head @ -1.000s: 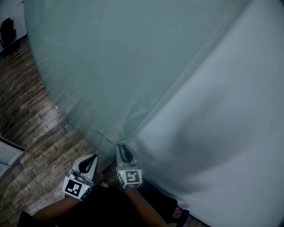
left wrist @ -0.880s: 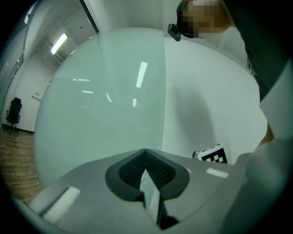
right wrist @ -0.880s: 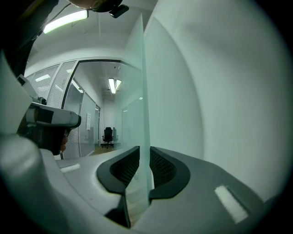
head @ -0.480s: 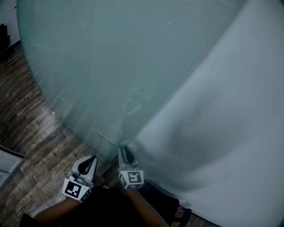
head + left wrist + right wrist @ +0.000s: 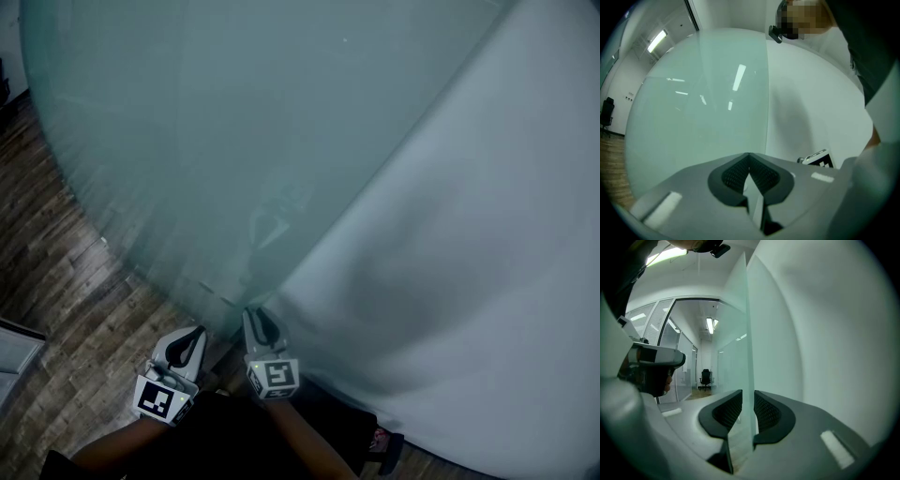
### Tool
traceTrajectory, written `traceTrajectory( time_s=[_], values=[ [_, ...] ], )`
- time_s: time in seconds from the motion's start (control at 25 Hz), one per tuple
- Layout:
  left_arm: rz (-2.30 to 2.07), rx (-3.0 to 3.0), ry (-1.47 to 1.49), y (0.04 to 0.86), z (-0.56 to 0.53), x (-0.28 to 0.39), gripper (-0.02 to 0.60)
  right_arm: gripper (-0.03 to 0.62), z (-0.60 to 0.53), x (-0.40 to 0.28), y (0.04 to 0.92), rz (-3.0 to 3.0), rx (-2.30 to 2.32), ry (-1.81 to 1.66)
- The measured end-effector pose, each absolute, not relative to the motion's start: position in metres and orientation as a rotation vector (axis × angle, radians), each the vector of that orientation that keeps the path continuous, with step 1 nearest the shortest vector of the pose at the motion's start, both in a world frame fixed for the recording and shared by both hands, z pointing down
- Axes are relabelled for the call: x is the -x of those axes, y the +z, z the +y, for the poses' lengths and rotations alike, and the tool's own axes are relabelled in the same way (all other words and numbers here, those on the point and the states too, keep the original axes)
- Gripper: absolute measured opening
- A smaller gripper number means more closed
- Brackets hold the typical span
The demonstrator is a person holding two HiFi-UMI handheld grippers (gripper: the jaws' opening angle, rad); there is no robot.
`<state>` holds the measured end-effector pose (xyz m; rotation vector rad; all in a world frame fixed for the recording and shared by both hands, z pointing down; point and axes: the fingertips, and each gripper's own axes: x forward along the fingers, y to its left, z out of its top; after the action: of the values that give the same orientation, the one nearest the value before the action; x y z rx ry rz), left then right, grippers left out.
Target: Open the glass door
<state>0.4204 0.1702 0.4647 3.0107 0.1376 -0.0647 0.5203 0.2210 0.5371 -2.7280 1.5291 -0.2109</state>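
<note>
My right gripper (image 5: 743, 414) jaws, having just widened, pinch the glass door (image 5: 738, 333) edge; I'd draw it near, squarely. The left gripper (image 5: 750, 174) is closed, empty.

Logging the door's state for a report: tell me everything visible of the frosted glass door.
The frosted glass door is a pale green-grey, translucent pane, upright beside a white wall, above dark wood-plank floor. No handle shows. Its vertical edge stands between the pads of the right gripper, which look pressed on both faces though the jaws have just been opening.
</note>
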Motion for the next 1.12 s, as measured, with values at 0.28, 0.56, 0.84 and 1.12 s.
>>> traceTrajectory(
  time_s=[0.28,0.56,0.84,1.12],
  values=[
    [0.182,-2.990,-0.042,0.468,0.172,-0.423,0.000,0.089,0.222,-0.521,0.545,1.492,2.751,-0.213],
    [0.200,-2.969,-0.028,0.469,0.170,-0.425,0.000,0.156,0.232,-0.527,0.542,1.436,2.769,-0.250],
    [0.198,-2.960,-0.053,0.461,0.171,-0.423,0.000,0.109,0.259,-0.511,0.520,1.352,2.800,-0.217],
    [0.134,-2.963,-0.048,0.470,0.168,-0.411,0.000,0.002,0.259,-0.482,0.496,1.466,2.817,-0.101]
  ],
)
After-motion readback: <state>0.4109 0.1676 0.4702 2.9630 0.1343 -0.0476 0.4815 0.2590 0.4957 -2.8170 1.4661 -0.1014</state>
